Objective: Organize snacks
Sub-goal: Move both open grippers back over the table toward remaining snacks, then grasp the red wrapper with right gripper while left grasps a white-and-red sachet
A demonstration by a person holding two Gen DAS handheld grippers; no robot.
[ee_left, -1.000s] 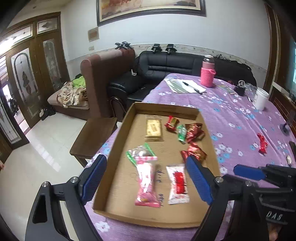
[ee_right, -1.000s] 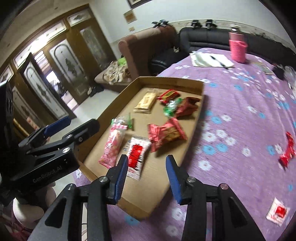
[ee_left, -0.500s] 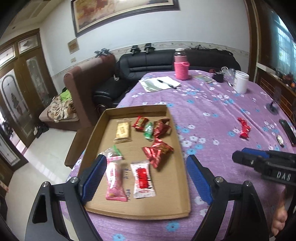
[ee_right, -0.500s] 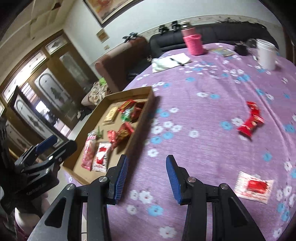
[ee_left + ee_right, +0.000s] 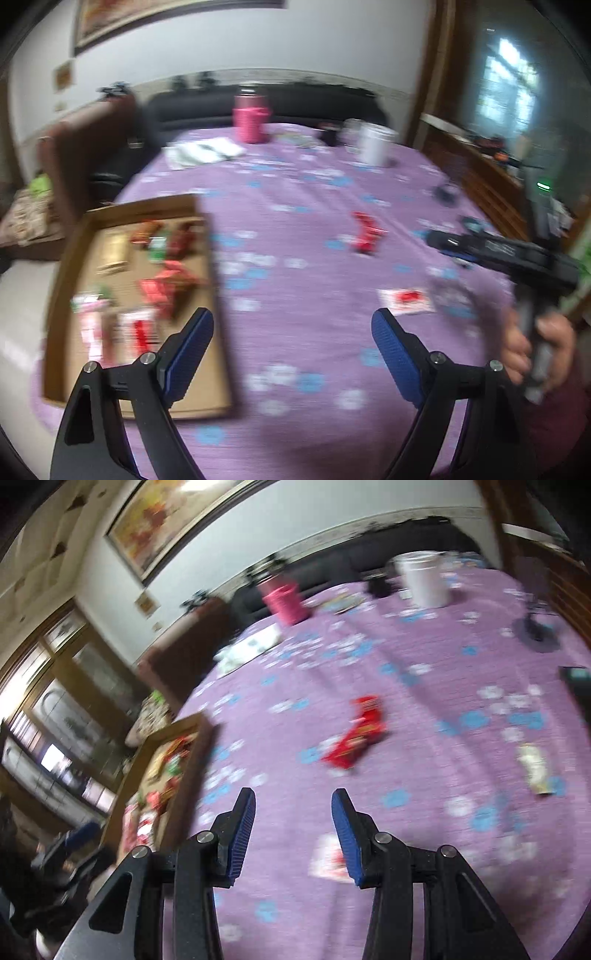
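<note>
A cardboard tray [image 5: 216, 280] [image 5: 192, 760] with several wrapped snacks lies at the table's left. On the purple cloth lie a red snack [image 5: 365, 232] [image 5: 356, 734], a white packet with red print [image 5: 406, 301] [image 5: 328, 860] and a pale wrapped sweet [image 5: 535, 768]. My left gripper [image 5: 291, 328] hangs open over bare cloth right of the tray. My right gripper [image 5: 293, 808] is open with nothing between its fingers; the white packet lies just under its right finger. In the left wrist view the right gripper [image 5: 443, 243] shows at the right, held by a hand [image 5: 546, 347].
At the far end stand a pink bottle [image 5: 251, 118] [image 5: 284, 602], a white cup [image 5: 375, 146] [image 5: 424, 578], papers [image 5: 203, 153] and a small dark cup [image 5: 328, 134]. A dark object [image 5: 578, 686] lies at the right edge. Sofas stand behind the table.
Both views have swung right, away from the tray toward the open cloth. The red snack and white packet have come closer to the right gripper. Neither gripper's opening has changed.
</note>
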